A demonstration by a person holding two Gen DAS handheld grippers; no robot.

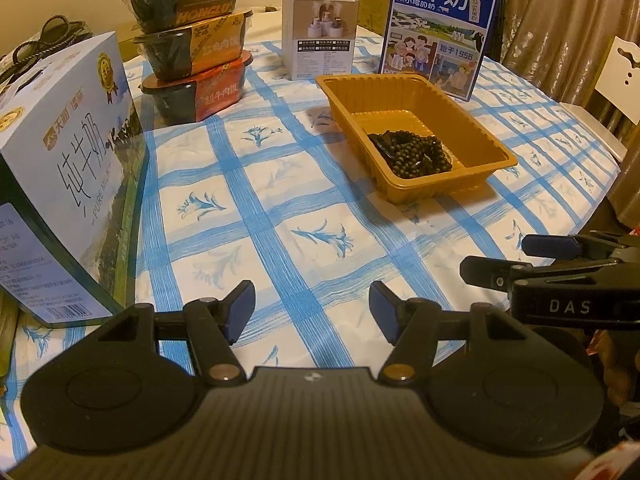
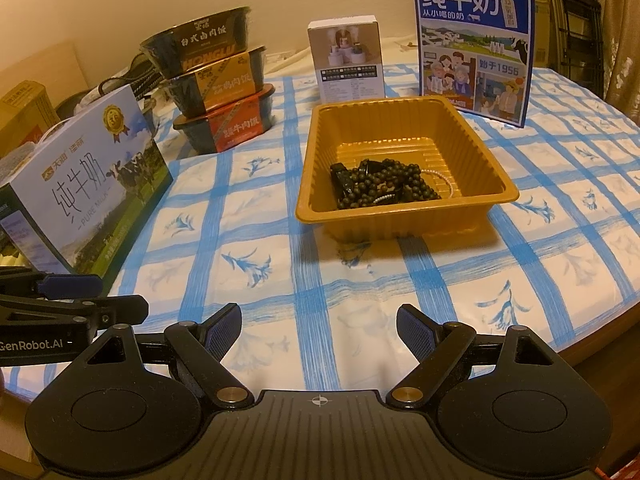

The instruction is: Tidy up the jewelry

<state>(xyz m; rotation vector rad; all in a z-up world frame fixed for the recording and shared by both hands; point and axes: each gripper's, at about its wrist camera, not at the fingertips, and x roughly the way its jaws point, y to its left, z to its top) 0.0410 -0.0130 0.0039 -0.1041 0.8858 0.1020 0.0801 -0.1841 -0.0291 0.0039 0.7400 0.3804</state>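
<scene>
A yellow plastic tray stands on the blue-checked tablecloth. Inside it lies a pile of dark bead strings, with a thin pale beaded bracelet at its right side. My left gripper is open and empty, low over the cloth, well short of the tray. My right gripper is open and empty, also near the table's front edge. The right gripper shows at the right of the left wrist view, and the left gripper shows at the left of the right wrist view.
A blue milk carton box stands at the left. Three stacked meal bowls, a small white box and an upright milk carton stand behind the tray. The table edge curves at the right.
</scene>
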